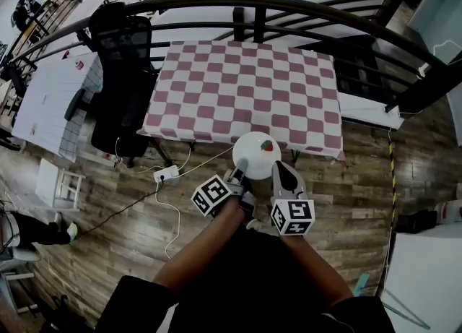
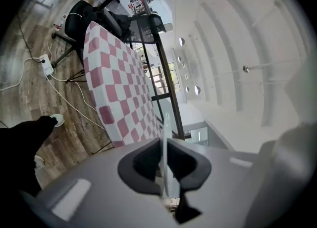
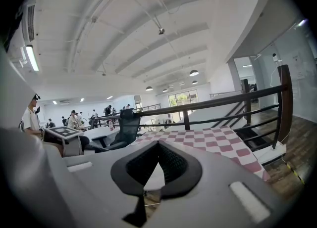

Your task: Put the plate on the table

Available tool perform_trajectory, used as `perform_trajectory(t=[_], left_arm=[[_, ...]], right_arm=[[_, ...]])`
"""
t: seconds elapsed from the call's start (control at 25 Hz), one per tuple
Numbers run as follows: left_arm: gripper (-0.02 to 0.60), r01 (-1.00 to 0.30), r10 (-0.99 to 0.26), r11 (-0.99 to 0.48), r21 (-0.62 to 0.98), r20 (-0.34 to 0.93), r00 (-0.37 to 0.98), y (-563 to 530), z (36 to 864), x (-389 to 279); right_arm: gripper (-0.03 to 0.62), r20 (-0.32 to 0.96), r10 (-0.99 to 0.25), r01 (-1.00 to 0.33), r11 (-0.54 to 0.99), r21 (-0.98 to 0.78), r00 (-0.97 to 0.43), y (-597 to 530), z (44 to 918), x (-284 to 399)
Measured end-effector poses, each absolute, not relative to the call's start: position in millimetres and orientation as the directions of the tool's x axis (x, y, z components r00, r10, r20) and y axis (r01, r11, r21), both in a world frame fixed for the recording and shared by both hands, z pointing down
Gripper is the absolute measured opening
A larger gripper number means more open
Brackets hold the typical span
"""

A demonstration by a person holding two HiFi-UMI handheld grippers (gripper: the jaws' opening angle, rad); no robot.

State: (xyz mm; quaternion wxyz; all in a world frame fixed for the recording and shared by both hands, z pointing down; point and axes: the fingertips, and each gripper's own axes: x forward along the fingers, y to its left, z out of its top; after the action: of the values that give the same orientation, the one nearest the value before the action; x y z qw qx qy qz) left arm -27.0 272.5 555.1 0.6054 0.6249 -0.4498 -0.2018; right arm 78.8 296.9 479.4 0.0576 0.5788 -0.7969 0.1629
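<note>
Left gripper (image 1: pixel 240 167) (image 2: pixel 166 160): fingers clamped on the rim of the round white plate (image 1: pixel 251 154) (image 2: pixel 166 123). In the left gripper view the rim runs edge-on straight between the pads.

Right gripper (image 1: pixel 279 169) (image 3: pixel 157 148): fingers together at the tips, tip at the plate's near rim. White plate surface (image 3: pixel 154 177) shows through the gap behind the tips. Can't see it pinching anything.

Plate sits level at the near edge of the worktop with the pink-and-white checked cloth (image 1: pixel 245 86) (image 2: pixel 114 73) (image 3: pixel 213 138). Its far half overlaps the cloth edge and its near half hangs over the wood plank floor (image 1: pixel 108 201). Can't tell whether it touches the cloth. A small red item (image 1: pixel 267 146) lies on the plate, towards its far right side.

Both grippers are side by side at the plate's near side, the left one rolled onto its side, the right one upright.

Surroundings: a black office chair (image 1: pixel 123 71) at the worktop's left end, a dark curved railing (image 1: pixel 289 3) behind it, and a white power strip (image 1: pixel 167 174) with cable on the floor to the left of the grippers.
</note>
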Motion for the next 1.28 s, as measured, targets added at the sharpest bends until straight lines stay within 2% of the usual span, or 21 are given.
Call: perform_trajectory(t=[0.32,0.72,1.28], left_arm=[[0.026,-0.338,-0.799,0.157,0.928,0.321,0.509,207,562,-40],[0.026,-0.345,-0.784,0.19,0.919,0.354,0.51,100,574,-59],[0.026,-0.356,-0.716,0.197,0.913,0.382,0.584,-24,589,-80]], right_arm=[[-0.003,0.266,-0.909,-0.941,0.276,-0.198,-0.322,233,478,73],[-0.003,0.326,-0.882,-0.935,0.283,-0.212,-0.341,130,493,51],[-0.003,0.378,-0.886,-0.96,0.214,-0.18,-0.268,12,493,37]])
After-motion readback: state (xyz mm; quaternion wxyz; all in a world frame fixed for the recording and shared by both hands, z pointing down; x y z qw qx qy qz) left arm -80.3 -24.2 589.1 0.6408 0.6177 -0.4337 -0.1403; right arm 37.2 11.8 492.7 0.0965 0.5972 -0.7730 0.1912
